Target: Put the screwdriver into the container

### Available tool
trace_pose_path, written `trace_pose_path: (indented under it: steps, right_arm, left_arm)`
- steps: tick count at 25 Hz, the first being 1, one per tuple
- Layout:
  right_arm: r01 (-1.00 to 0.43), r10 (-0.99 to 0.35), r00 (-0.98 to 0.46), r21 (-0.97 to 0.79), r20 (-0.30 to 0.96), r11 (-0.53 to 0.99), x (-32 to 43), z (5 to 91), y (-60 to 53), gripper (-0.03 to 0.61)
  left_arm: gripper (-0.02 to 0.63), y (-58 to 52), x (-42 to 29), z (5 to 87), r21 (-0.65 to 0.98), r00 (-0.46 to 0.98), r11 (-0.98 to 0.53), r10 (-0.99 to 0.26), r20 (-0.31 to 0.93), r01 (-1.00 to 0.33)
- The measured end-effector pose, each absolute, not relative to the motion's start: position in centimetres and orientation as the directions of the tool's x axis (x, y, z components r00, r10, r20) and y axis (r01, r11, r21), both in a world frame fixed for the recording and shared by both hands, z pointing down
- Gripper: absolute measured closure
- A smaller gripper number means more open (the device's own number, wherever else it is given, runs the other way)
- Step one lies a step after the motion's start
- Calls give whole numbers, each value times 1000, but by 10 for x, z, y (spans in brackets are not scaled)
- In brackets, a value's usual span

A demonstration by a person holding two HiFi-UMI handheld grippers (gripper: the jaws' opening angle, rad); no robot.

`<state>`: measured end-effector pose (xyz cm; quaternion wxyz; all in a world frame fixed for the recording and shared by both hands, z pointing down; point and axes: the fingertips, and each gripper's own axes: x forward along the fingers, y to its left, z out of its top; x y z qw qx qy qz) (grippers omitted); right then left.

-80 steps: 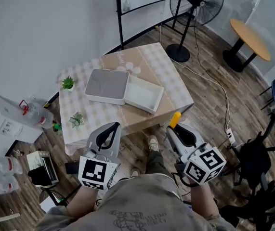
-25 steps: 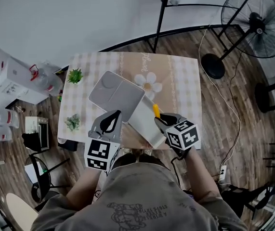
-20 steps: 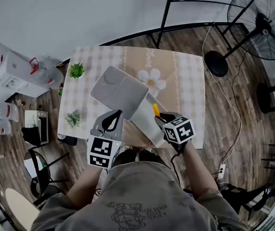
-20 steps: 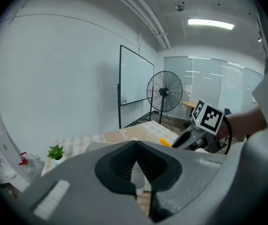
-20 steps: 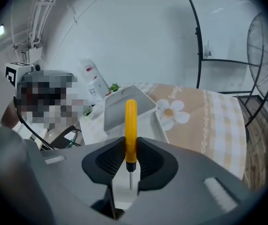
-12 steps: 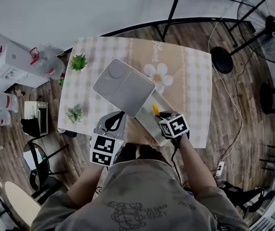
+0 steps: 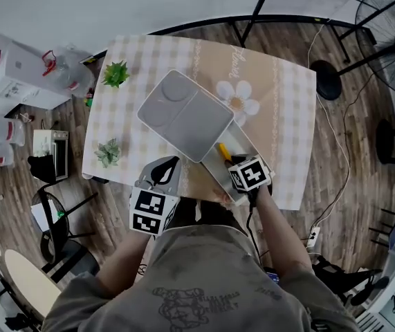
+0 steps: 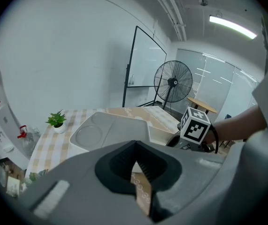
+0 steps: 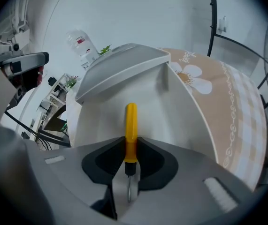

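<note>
The right gripper clamps the one screwdriver, its yellow handle over the one open container at the table's near edge. The left gripper is closed and empty beside that edge. Two plants line the left edge: far plant, near plant. Bare cloth lies far right.

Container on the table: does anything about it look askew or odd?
The lid lies tilted, one edge propped on the rim of the open container; both sit diagonal to the table. Nothing spilled.
</note>
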<state>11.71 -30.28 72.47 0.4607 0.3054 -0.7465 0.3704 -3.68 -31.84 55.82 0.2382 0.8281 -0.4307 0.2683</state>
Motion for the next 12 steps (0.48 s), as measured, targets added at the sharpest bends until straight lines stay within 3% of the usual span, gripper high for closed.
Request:
trace_pose_path:
  steps: [12]
  right_arm:
    - [-822, -212, -414, -265, 885, 504, 122, 687, -312, 456]
  left_arm:
    - [614, -322, -45, 540, 131, 487, -533, -610, 625, -836]
